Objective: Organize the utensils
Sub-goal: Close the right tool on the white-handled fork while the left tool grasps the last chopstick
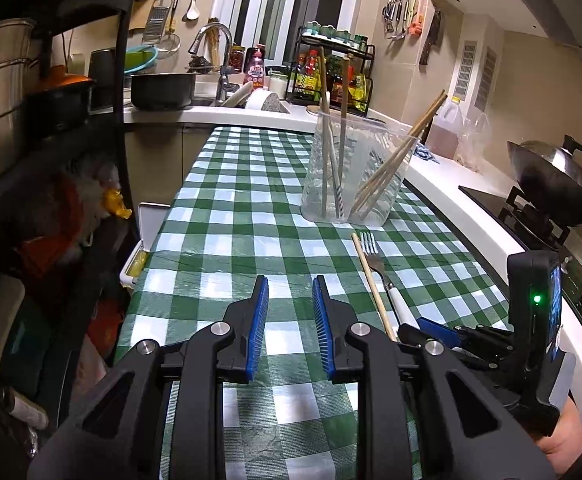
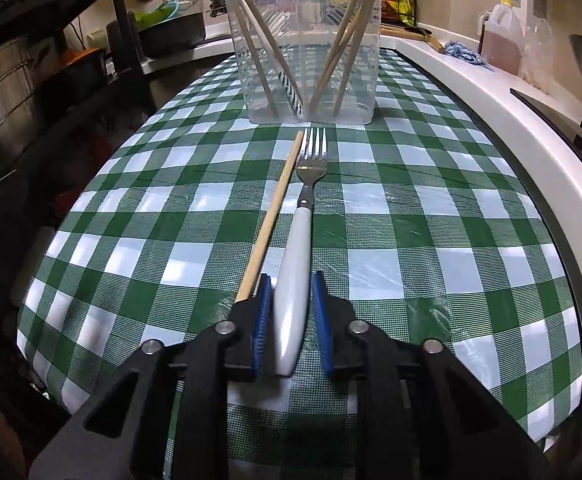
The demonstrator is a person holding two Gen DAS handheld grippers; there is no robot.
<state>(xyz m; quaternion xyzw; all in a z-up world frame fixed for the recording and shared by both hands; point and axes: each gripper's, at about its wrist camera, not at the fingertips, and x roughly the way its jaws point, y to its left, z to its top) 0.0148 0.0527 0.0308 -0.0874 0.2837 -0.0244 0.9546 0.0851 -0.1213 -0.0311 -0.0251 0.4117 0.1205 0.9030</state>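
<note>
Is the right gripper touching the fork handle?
Cannot tell. In the right wrist view the fork handle lies between the right gripper's open fingers; contact with the left finger is unclear.

In the right wrist view the chopstick (image 2: 269,220) has its near end hidden behind the right tool (image 2: 291,292) at 7 o'clock. The chopsticks in the clear container (image 2: 305,52) run off the frame at 12 o'clock. In the left wrist view the fork (image 1: 387,280) handle's end vanishes behind the right tool (image 1: 435,330).

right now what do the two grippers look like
Both grippers, left and right, have matte black angular linkage arms with silver round pivot bolts and ribbed blue pads on the fingers. The left wrist view shows the right unit's black housing with a green indicator light.
</note>
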